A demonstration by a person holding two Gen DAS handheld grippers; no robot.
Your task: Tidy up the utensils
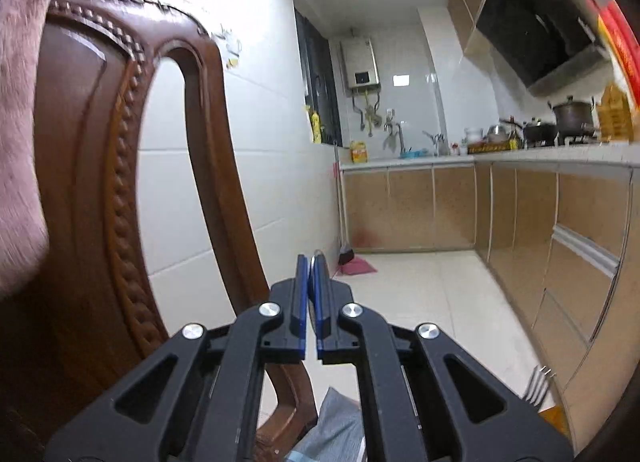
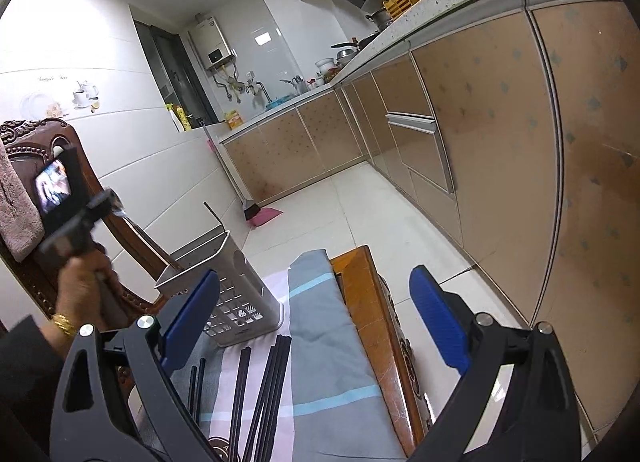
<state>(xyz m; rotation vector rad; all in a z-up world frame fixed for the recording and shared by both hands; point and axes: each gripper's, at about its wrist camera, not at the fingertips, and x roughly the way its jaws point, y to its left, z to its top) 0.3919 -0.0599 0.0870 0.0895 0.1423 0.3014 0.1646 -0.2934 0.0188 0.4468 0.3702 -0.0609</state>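
Both grippers were seen: the left gripper [image 1: 311, 266] was shut on a thin metal utensil [image 1: 319, 258], raised beside a carved chair [image 1: 100, 182]. The right gripper [image 2: 316, 314] was held wide open, empty, with black chopsticks [image 2: 268, 382] below it and a utensil holder [image 2: 236, 294] just ahead.

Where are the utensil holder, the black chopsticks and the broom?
utensil holder [image 2: 244, 294]: right wrist view, on its perforated side wall.
chopsticks [image 2: 272, 382]: right wrist view, on the middle of the bundle lying on the cloth.
broom [image 2: 253, 214]: right wrist view, on its dark bristle head by the wall.
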